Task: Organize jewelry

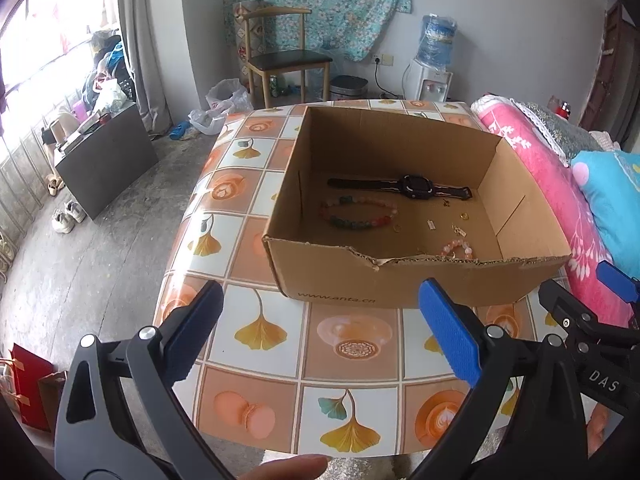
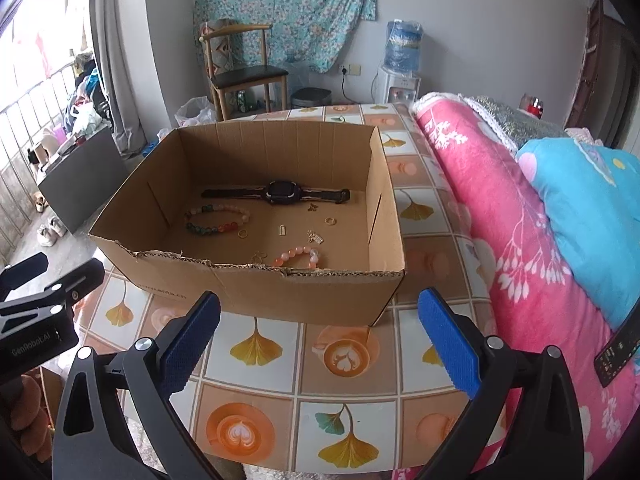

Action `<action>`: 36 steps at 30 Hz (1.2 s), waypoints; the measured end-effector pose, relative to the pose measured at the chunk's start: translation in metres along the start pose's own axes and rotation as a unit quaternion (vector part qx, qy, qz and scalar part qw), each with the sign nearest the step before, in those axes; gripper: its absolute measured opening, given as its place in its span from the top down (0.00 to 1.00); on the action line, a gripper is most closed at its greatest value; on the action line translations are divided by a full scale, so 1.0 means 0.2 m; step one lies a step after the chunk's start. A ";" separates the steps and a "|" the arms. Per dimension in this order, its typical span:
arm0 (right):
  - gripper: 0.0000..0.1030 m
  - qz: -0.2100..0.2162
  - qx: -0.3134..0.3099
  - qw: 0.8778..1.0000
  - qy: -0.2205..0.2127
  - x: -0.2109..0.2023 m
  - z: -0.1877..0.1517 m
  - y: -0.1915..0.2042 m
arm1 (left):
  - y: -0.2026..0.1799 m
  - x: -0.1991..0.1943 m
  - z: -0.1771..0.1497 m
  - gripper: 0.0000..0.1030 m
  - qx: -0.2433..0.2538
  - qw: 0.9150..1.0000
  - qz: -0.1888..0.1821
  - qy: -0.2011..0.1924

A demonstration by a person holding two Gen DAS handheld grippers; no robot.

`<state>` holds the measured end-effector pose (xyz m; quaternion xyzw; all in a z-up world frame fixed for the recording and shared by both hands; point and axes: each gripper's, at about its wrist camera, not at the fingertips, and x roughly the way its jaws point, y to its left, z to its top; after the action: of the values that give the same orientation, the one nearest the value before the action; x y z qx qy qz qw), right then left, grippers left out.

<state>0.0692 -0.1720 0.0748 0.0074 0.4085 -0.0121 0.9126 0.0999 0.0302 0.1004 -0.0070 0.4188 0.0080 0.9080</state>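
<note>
An open cardboard box (image 1: 400, 284) (image 2: 280, 292) stands on the patterned table. Inside lie a black watch (image 1: 414, 187) (image 2: 280, 192), a multicolour bead bracelet (image 1: 360, 212) (image 2: 218, 220), a pink bead bracelet (image 1: 460, 249) (image 2: 298, 258), and several small gold rings and charms (image 1: 460, 224) (image 2: 316, 236). My left gripper (image 1: 320, 328) is open and empty, above the table in front of the box. My right gripper (image 2: 318, 332) is open and empty, also in front of the box. The right gripper shows at the right edge of the left wrist view (image 1: 592, 304).
The table (image 1: 260, 328) (image 2: 280, 360) has a tile-pattern cover. A pink and blue quilt (image 1: 560, 200) (image 2: 540, 220) lies along its right side, with a remote (image 2: 616, 348) on it. A chair (image 2: 244, 76), water dispenser (image 2: 402, 68) and dark low table (image 1: 104, 160) stand beyond.
</note>
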 end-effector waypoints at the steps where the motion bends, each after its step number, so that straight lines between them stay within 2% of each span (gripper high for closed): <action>1: 0.06 0.004 0.006 1.000 0.006 0.01 0.00 -0.01 | 0.00 0.00 0.00 0.08 0.002 1.000 -0.001 0.002; 8: 0.06 0.007 0.023 0.999 0.029 0.08 -0.01 -0.02 | -0.03 0.03 0.01 0.08 0.008 1.000 -0.005 0.008; 36: 0.06 0.007 0.017 0.999 0.034 0.10 -0.01 -0.02 | -0.09 0.08 -0.01 0.08 0.018 0.999 -0.018 0.034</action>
<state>0.0811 -0.1771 0.0589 0.0264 0.4391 -0.0126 0.8980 0.1082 0.0120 0.0872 0.0015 0.4497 -0.0166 0.8930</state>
